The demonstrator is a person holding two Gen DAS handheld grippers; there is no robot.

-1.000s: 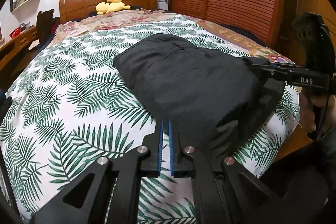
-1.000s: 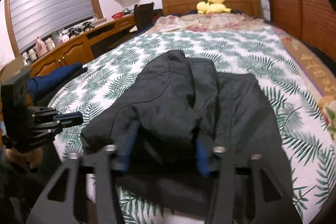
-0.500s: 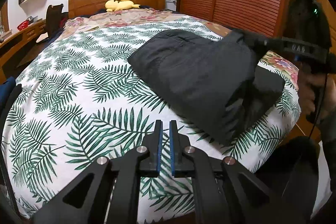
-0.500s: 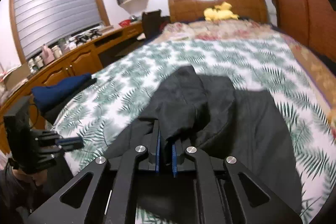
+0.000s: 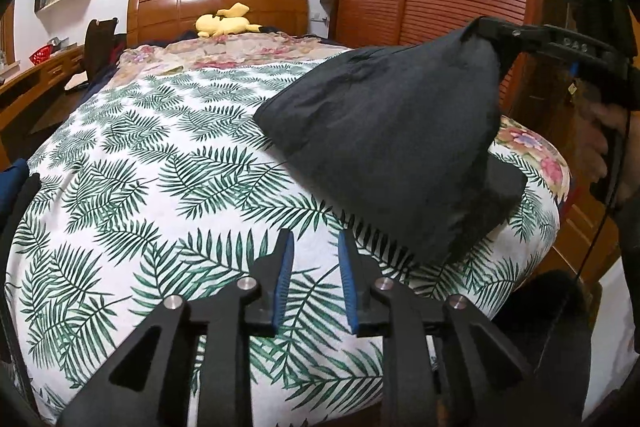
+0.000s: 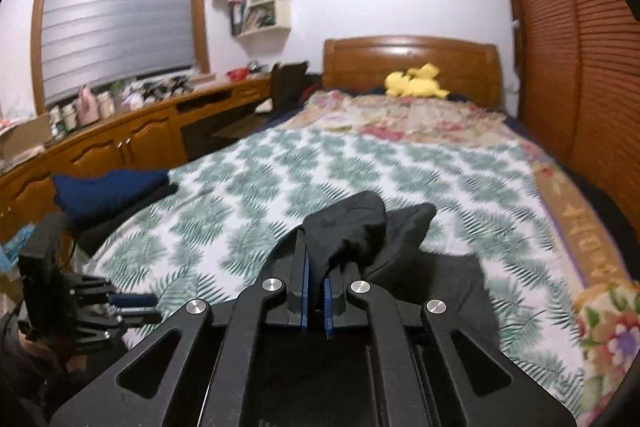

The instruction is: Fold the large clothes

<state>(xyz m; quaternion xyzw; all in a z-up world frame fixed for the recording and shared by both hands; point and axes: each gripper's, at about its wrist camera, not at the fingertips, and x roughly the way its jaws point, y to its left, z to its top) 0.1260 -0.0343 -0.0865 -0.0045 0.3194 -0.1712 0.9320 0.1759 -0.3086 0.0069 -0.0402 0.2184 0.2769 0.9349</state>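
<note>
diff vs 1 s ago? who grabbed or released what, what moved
The right hand-held gripper, open a second ago, shut on the black garment and lifted its near end off the fern-print bedspread; the far part stays on the bed. The left hand-held gripper, shut and empty before, opened and grips nothing. The yellow plush toy and the folded navy clothes are unchanged.

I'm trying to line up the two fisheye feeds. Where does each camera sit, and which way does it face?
Left wrist: behind the open, empty left gripper, near the bed's foot, facing the headboard; right gripper lifts the black garment.
Right wrist: behind the right gripper, pinching the garment, facing headboard and window; left gripper at lower left.
Shared: garment, leaf-print bedspread, yellow plush.
</note>
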